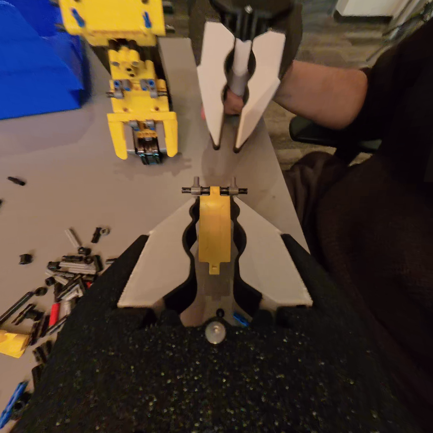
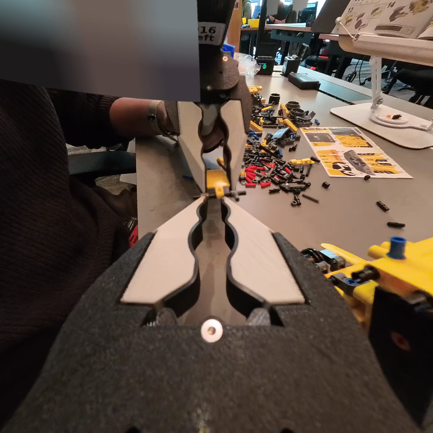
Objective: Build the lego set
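Left tool [image 1: 214, 198] clamped on yellow panel [image 1: 214, 232]

The curved panel [image 1: 214, 230] is held between the left gripper [image 1: 214, 199] jaws, over the bench [image 1: 70, 187] near its right edge. A cross axle with connectors [image 1: 214, 190] is carried at the panel's far end, just past the jaw tips. The right gripper [image 1: 225, 146] is set directly opposite, tips facing, with a small gap between them. The partly built model [image 1: 140, 98] is placed left of the right gripper, with a bin [image 1: 35, 58] further left. A pile of loose parts [image 1: 65, 276] is spread left of the left gripper. In the right wrist view, a sticker sheet [image 2: 351, 152] is laid beyond the parts, with a booklet stand [image 2: 379, 112] behind it.
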Available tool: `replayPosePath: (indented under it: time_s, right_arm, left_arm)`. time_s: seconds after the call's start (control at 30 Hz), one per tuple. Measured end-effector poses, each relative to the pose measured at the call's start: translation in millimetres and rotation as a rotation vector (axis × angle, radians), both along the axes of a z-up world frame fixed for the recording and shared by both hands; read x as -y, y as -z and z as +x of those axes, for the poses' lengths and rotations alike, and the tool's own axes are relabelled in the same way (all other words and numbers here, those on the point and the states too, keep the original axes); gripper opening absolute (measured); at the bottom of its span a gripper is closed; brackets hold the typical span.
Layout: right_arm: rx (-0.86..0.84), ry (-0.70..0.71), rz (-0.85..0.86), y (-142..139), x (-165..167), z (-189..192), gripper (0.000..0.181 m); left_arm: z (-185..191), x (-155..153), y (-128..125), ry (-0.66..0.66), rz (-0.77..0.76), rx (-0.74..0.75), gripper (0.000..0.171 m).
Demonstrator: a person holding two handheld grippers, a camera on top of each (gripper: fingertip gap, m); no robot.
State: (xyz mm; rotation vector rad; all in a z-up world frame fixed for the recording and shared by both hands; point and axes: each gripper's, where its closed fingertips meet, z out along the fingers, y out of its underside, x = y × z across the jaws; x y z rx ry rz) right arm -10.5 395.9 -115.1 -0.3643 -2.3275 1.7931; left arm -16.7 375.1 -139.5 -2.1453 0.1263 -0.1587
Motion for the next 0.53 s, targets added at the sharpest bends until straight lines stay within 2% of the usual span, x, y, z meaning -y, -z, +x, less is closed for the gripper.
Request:
replayPosePath:
  time_s: [0.3, 0.53]
  right_arm:
    - [-0.015, 0.002, 0.004, 0.0, 0.3, 0.6, 0.010]
    - [-0.007, -0.008, 0.020, 2.6, 2.0, 1.4, 0.008]
  left_arm:
    - [-23.2, -0.6, -7.3, -0.120, 0.055, 0.008, 0.025]
    - [-33.5, 1.1, -22.4, -0.175, 0.137, 0.028, 0.025]
